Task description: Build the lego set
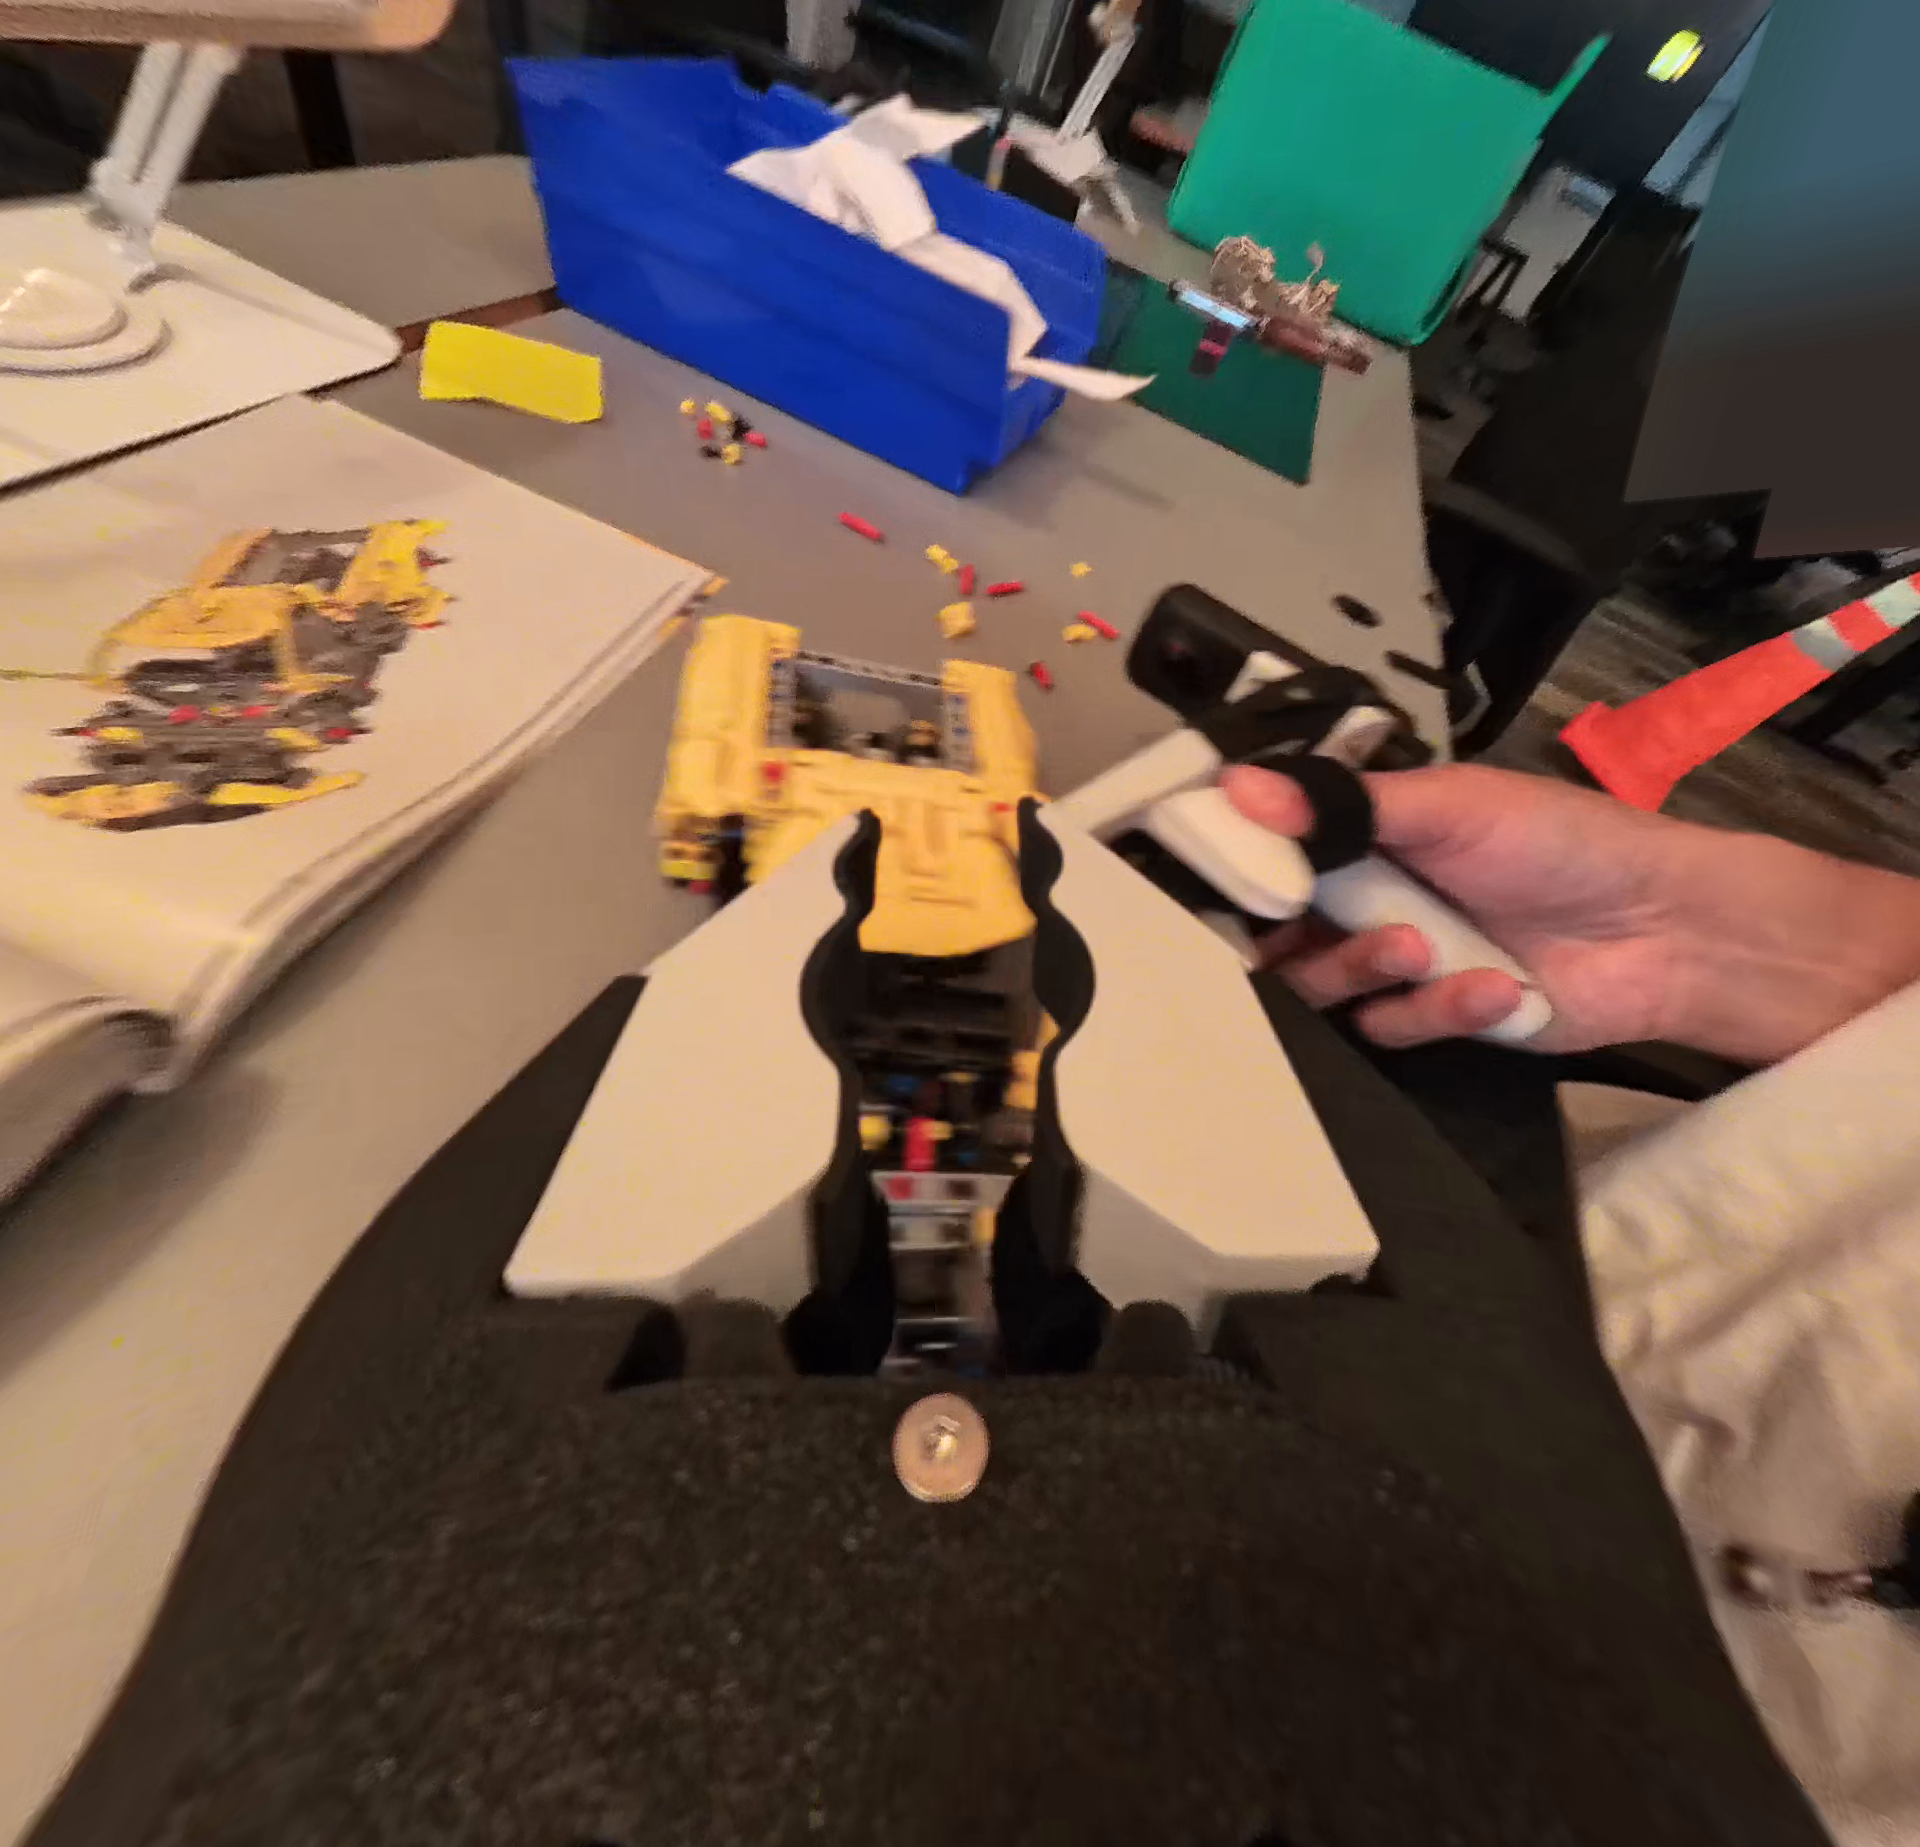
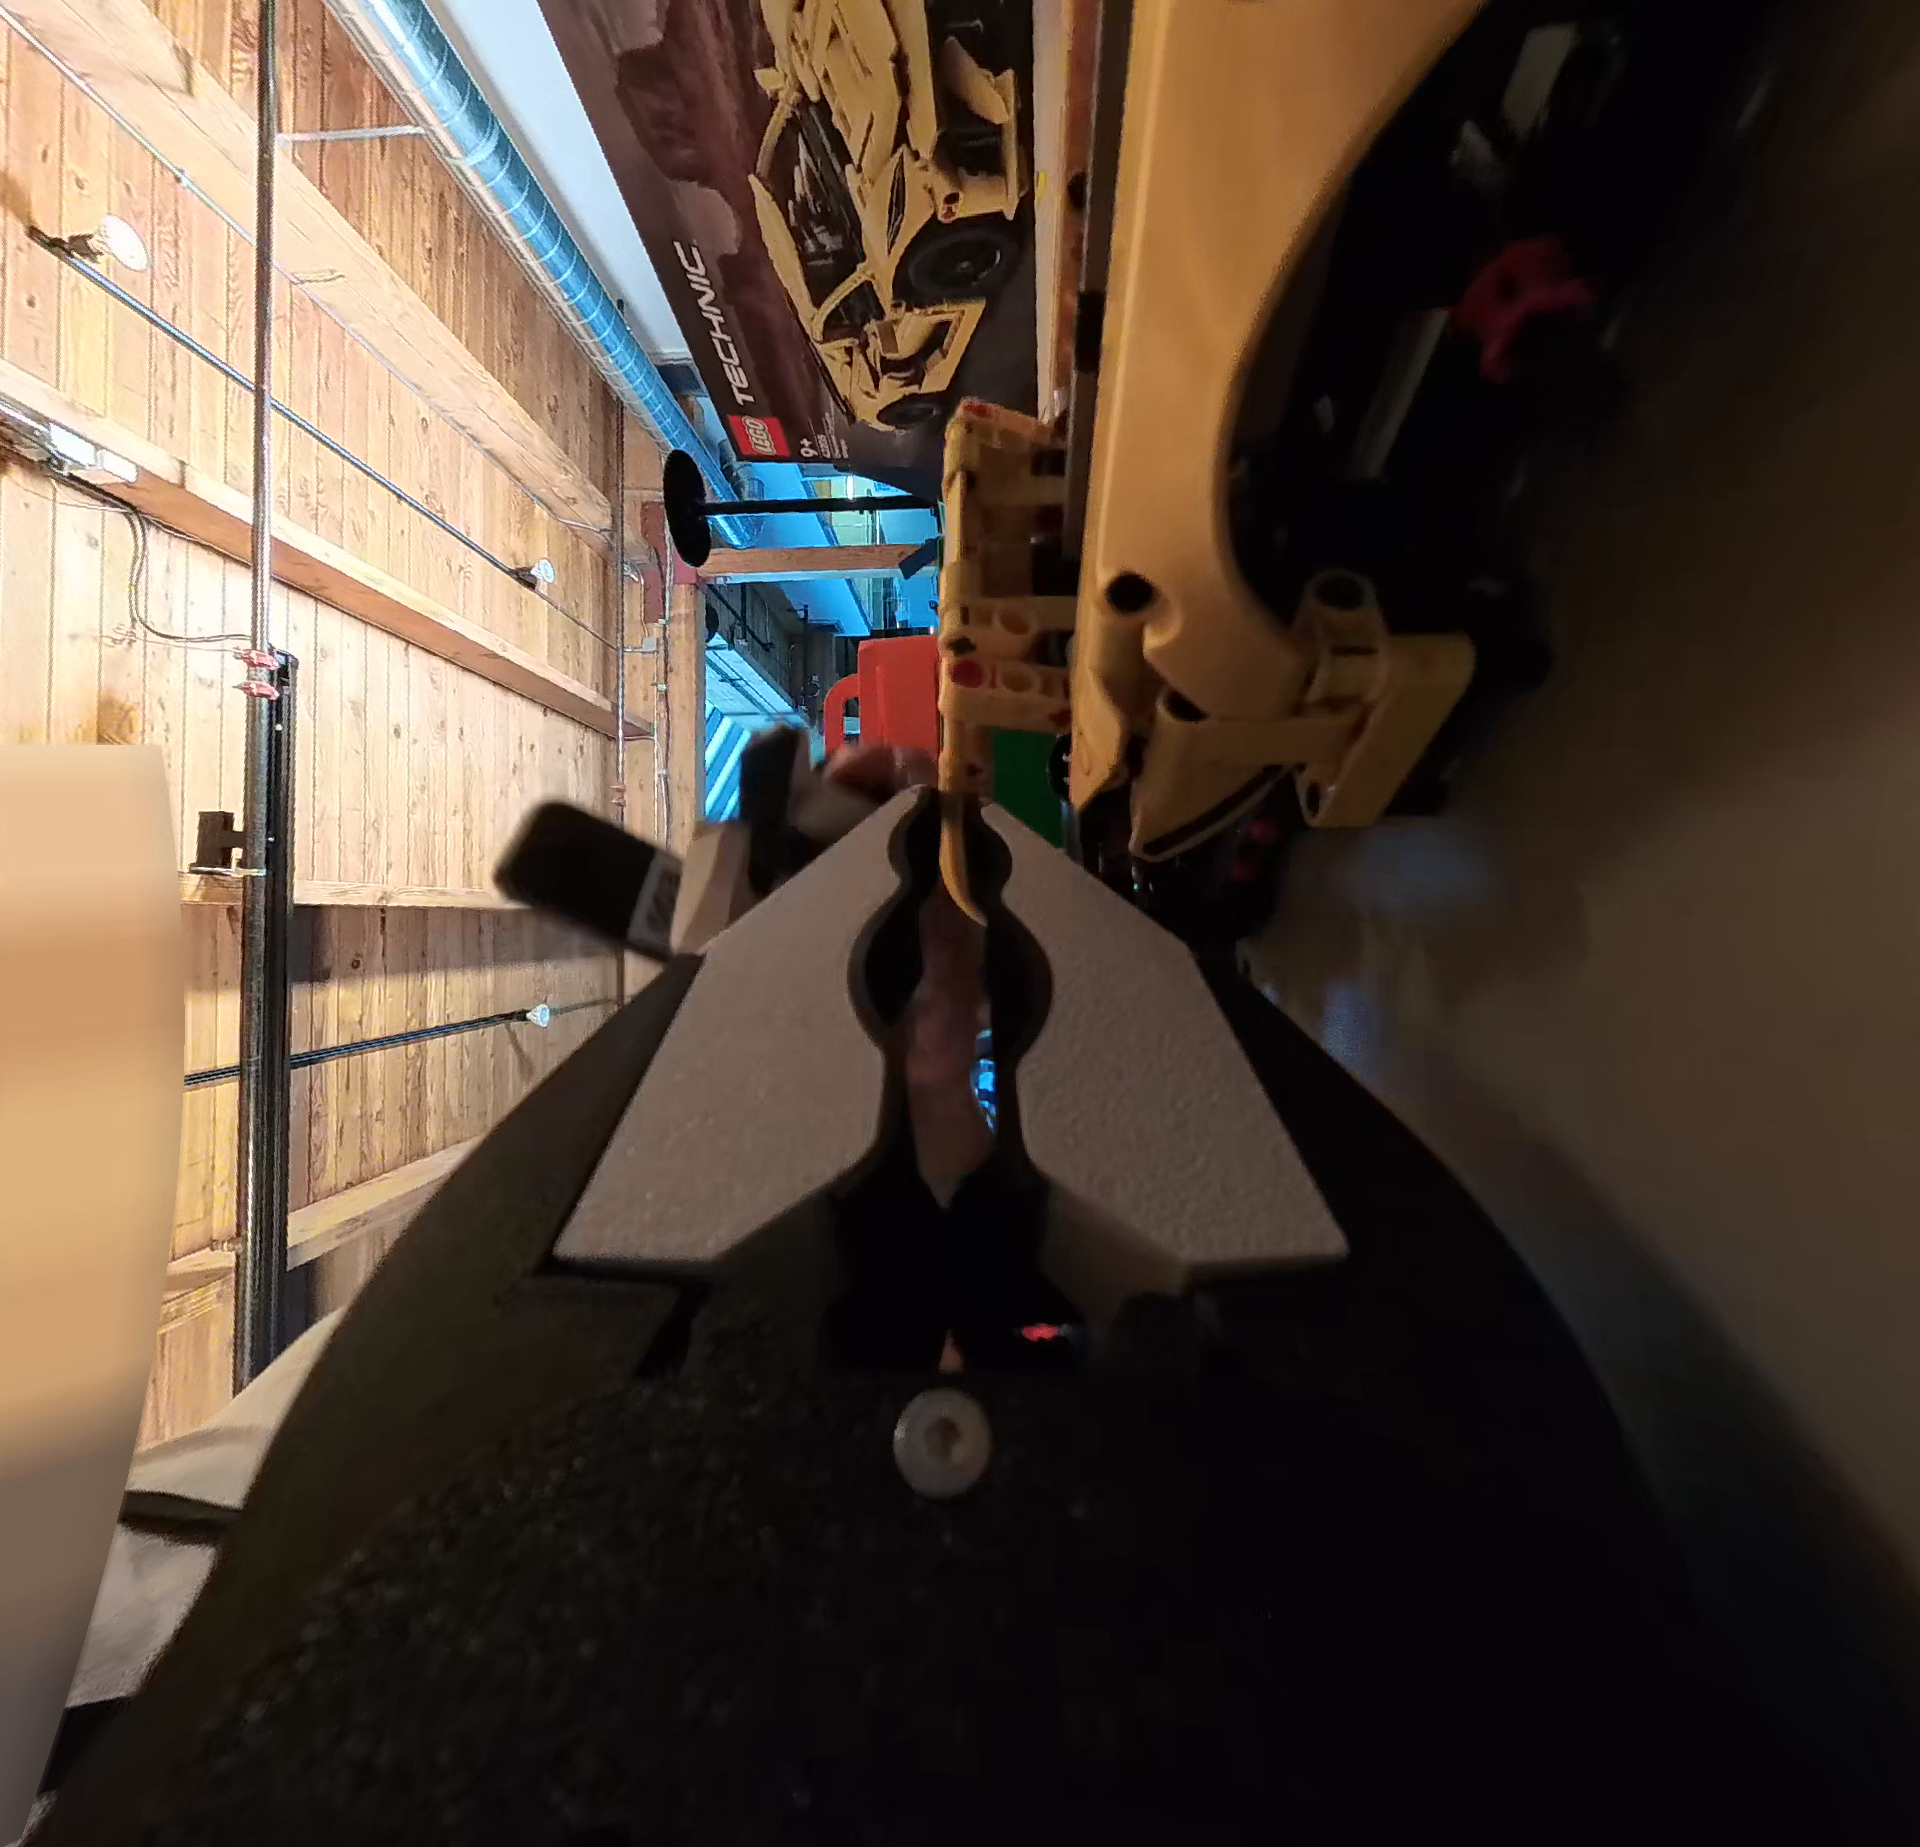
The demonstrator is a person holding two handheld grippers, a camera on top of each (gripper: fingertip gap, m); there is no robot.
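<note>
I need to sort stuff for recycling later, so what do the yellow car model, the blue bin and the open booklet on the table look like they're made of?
Yellow car model: hard moulded plastic, slightly glossy, with pin holes and studded beams. Blue bin: rigid plastic by its look, smooth walls with an even sheen. Open booklet: paper, with stacked page edges and a matte printed picture.

A blue bin (image 1: 790,270) stuffed with white paper (image 1: 883,176) — green bag (image 1: 1351,156) behind, orange cone (image 1: 1745,685) at right

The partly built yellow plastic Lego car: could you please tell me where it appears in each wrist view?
Left wrist view: the yellow Lego car sits mid-frame, gripped between the left gripper fingers.
Right wrist view: it fills the upper right, turned sideways.
Shared landmark: the other handheld gripper shows in both views.
</note>
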